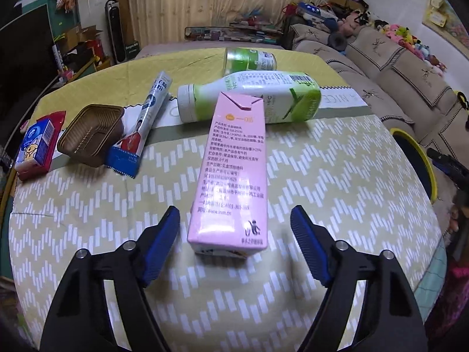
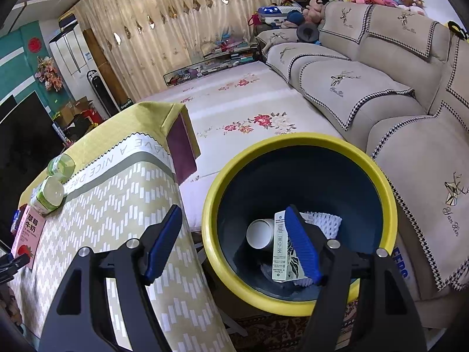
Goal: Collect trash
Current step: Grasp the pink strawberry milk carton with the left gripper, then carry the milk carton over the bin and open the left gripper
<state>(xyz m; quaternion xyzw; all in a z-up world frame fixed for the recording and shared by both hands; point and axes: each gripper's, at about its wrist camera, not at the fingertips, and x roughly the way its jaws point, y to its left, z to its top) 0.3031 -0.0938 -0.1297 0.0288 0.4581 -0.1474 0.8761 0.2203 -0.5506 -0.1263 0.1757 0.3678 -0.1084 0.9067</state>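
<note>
Your left gripper (image 1: 234, 234) points down at the bench (image 1: 337, 176), its blue fingers (image 1: 164, 243) apart on either side of the near end of a pink milk carton (image 1: 234, 170) that lies flat on the patterned cloth; the pads do not touch the carton, a gap shows on each side. Beyond the carton lies a white-and-green bottle (image 1: 249, 99) on its side, touching the carton's far end; behind it a second green bottle (image 1: 249, 60) also lies on its side. To the left you have a blue-and-white snack wrapper (image 1: 140, 129), a brown plastic tray (image 1: 91, 135) just beside it, and a small blue box (image 1: 35, 143) on a red packet (image 1: 55, 120) near the bench edge.

Your right gripper (image 2: 234, 240) hangs above the yellow-rimmed bin (image 2: 293, 146) beside the bench, fingers (image 2: 302, 246) apart with nothing between them; down in the bin lie a white paper cup (image 2: 259, 233), a pale green-white carton (image 2: 281, 249) and a piece of white foam netting (image 2: 325, 221). From this side the pink carton and both bottles show at the far left on the cloth.
</note>
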